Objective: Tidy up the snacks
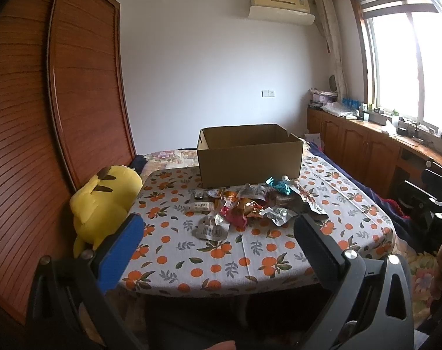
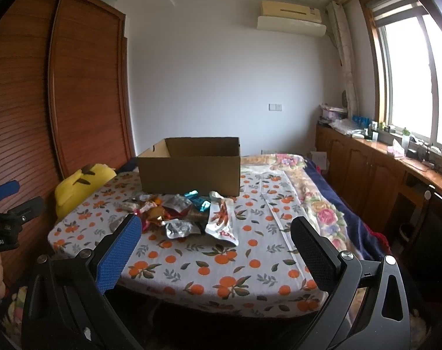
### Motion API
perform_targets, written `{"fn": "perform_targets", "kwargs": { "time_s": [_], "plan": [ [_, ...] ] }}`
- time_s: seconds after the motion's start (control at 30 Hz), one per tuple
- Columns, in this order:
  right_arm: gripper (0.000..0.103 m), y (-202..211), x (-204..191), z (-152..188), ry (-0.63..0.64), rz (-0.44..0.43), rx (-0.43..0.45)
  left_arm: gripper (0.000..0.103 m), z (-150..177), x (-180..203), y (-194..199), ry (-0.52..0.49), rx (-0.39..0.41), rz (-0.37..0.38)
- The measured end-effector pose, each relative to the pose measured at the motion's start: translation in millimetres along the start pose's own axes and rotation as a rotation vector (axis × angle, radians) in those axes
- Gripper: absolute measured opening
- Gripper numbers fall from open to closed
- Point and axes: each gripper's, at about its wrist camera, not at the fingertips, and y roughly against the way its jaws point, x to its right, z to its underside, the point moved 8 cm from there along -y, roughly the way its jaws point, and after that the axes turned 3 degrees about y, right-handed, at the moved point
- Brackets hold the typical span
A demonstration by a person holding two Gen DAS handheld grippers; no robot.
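Observation:
A pile of foil snack packets (image 1: 244, 207) lies on the orange-print tablecloth (image 1: 221, 262), just in front of an open cardboard box (image 1: 250, 157). The pile (image 2: 186, 213) and the box (image 2: 191, 169) also show in the right wrist view, with a white packet (image 2: 222, 221) at the pile's right. My left gripper (image 1: 218, 227) is open and empty, held back from the table's near edge. My right gripper (image 2: 216, 230) is open and empty, also short of the table. The left gripper (image 2: 15, 198) shows at the far left of the right wrist view.
A yellow plush toy (image 1: 101, 204) sits at the table's left edge, against a wooden slatted wardrobe (image 1: 75, 102). A bed with a floral blanket (image 2: 317, 204) lies to the right. Wooden cabinets (image 1: 366, 145) with clutter run under the window.

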Motion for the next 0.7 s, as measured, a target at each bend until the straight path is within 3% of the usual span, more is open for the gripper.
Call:
{"fn": "perform_targets", "kwargs": {
  "time_s": [0.3, 0.7],
  "plan": [
    [0.103, -18.3, -2.0, 11.7, 0.008, -0.015, -0.031, 0.103, 15.0, -1.1, -29.4, -0.001, -0.056, 0.011],
    [0.103, -95.1, -1.5, 16.9, 0.06, -0.058, -0.077, 0.103, 26.4, -6.3, -111.4, -0.041, -0.146, -0.023]
  ]
}}
